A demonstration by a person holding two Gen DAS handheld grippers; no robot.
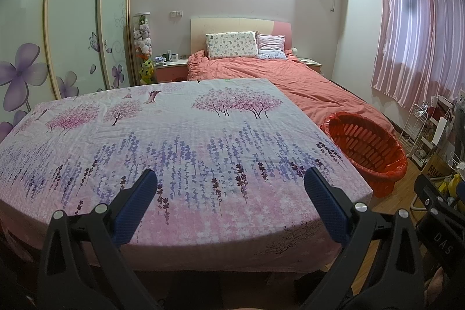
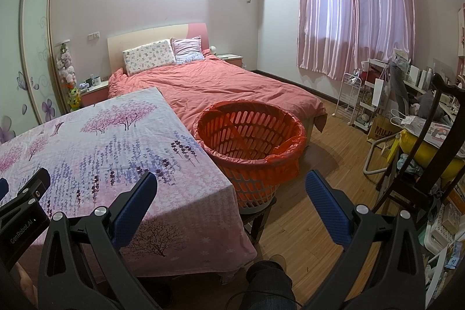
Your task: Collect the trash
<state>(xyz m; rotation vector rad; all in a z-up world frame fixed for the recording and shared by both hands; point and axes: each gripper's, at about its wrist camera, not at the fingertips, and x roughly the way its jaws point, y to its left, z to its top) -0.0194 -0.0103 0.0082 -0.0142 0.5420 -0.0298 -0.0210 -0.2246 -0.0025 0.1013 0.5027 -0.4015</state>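
Floral-clothed table (image 1: 174, 135) before a coral-covered bed (image 2: 221, 86), two pillows (image 1: 232, 45) at its headboard, pink curtains (image 2: 354, 10) beyond

Counter cloth (image 1: 180, 135) pale white-pink, printed with pink blossom trees up top, hanging purple lavender sprigs mid, dark bare trees at the pink hem. Basket (image 2: 250, 132) orange-red slotted plastic, lined with red bag (image 2: 290, 156). Bed duvet (image 2: 221, 83) plain salmon pink; headboard (image 2: 154, 37) cream with pink corner. One pillow (image 2: 149, 57) white with small floral print, the other pillow (image 2: 187, 50) pink striped. Curtain (image 2: 354, 5) shiny pink satin, purple glow. Wardrobe doors (image 1: 72, 19) frosted pale green-white with purple flowers and butterfly. Floor (image 2: 316, 193) brown wood planks. Gripper pads (image 1: 322, 202) blue textured, arms black. Walls white.
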